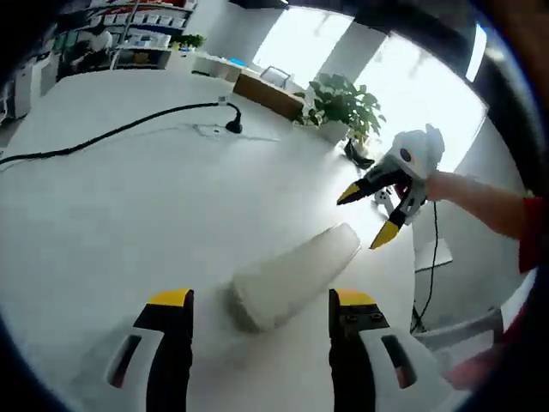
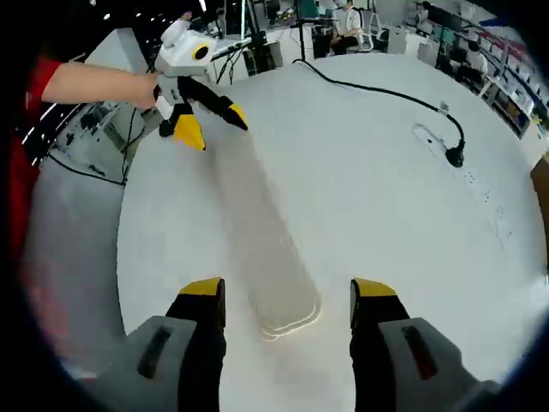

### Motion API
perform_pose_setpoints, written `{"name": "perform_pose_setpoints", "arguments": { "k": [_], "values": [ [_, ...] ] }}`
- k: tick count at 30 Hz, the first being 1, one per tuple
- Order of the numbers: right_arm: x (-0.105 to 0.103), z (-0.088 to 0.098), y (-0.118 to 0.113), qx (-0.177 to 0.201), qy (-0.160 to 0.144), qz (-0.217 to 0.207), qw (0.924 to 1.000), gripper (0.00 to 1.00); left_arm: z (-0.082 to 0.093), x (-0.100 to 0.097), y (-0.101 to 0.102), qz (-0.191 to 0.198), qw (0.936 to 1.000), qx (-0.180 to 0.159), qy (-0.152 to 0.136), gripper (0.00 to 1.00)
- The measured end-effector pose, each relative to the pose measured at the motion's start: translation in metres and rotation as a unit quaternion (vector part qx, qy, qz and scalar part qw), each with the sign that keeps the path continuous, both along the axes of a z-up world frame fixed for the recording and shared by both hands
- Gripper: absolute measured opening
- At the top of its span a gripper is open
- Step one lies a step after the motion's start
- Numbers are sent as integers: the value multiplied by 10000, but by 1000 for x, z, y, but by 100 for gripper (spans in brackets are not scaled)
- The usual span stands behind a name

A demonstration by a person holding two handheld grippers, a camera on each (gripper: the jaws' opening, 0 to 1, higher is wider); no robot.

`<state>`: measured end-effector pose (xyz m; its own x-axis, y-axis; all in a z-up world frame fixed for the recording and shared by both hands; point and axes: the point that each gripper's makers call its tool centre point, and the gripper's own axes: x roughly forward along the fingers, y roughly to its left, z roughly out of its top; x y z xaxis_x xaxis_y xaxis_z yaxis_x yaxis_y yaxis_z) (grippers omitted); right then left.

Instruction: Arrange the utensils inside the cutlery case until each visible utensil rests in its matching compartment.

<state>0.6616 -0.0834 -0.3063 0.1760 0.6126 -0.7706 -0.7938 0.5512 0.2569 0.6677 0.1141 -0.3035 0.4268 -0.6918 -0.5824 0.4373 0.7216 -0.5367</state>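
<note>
Cutlery case (image 1: 292, 275), a pale, long, closed-looking container, lies flat on the white table (image 1: 129, 206) between my two tools, its long axis running from one toward the other. My left gripper (image 1: 260, 309) has its jaws spread and empty, one end of the case just ahead between them. My right gripper (image 2: 286, 296) is likewise spread, nothing pinched, the opposite end equally near. No utensils can be made out. I can read no brand, label or writing.
</note>
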Motion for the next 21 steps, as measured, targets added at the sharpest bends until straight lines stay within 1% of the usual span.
{"name": "perform_pose_setpoints", "arguments": {
  "k": [1, 2, 3, 4, 5, 6, 7, 8, 9, 10, 11, 12, 13, 14, 15, 16, 17, 18, 19, 20, 21],
  "values": [
    [3, 1, -3, 213, 191, -439, 9986, 55, 2, 4, 2, 283, 9995, -155, 62, 66],
    [4, 3, -11, 443, 306, -887, 9946, 50, 4, 6, 3, 538, 9979, -325, 157, 66],
    [10, 3, -15, 618, 244, -1142, 9912, 48, 6, 7, 2, 712, 9960, -505, 208, 66],
    [15, 8, -19, 889, 45, -1477, 9850, 48, 6, 7, 3, 818, 9947, -563, 260, 66],
    [14, 8, -23, 920, -26, -1654, 9819, 52, 3, 7, 6, 1025, 9927, -537, 341, 66],
    [18, 9, -29, 1041, -169, -2050, 9731, 56, 3, 8, 7, 1069, 9927, -490, 258, 66],
    [17, 7, -32, 1103, -154, -2249, 9680, 60, 1, 6, 9, 1179, 9916, -449, 270, 65],
    [16, 9, -34, 1307, -212, -2497, 9592, 61, 0, 5, 9, 1261, 9905, -458, 299, 65],
    [17, 11, -34, 1515, -273, -2697, 9506, 61, 0, 6, 9, 1384, 9888, -507, 239, 64],
    [15, 13, -34, 1734, -242, -2918, 9403, 60, 0, 8, 13, 1606, 9859, -457, 108, 61],
    [13, 16, -32, 2147, -190, -3270, 9201, 59, 4, 12, 19, 1798, 9829, -355, -201, 56],
    [14, 19, -34, 2365, -482, -3449, 9071, 59, 5, 14, 26, 2107, 9762, -212, -477, 53],
    [13, 20, -36, 2476, -818, -3798, 8875, 61, 2, 13, 26, 2278, 9724, -257, -423, 53],
    [11, 16, -37, 2413, -941, -3903, 8835, 65, 0, 8, 17, 2436, 9680, -571, -211, 56],
    [2, 4, -31, 2298, -856, -3895, 8878, 69, -1, 7, 13, 2492, 9658, -694, -192, 59],
    [-1, 1, -28, 2222, -802, -3866, 8915, 70, -4, 6, 12, 2513, 9655, -593, -332, 60],
    [-8, -10, -26, 1888, -841, -3760, 9033, 68, -5, 4, 10, 2504, 9660, -536, -368, 59],
    [-10, -11, -24, 1840, -873, -3731, 9052, 64, -5, 3, 10, 2534, 9653, -440, -457, 58],
    [-12, -13, -19, 1777, -923, -3646, 9094, 61, -3, 3, 10, 2653, 9610, -567, -527, 58],
    [-13, -13, -16, 1783, -907, -3658, 9089, 60, 3, 4, 5, 2764, 9553, -910, -523, 59],
    [-14, -11, -15, 1823, -950, -3715, 9054, 61, 8, 5, 3, 2794, 9516, -1128, -609, 63]
  ]
}}
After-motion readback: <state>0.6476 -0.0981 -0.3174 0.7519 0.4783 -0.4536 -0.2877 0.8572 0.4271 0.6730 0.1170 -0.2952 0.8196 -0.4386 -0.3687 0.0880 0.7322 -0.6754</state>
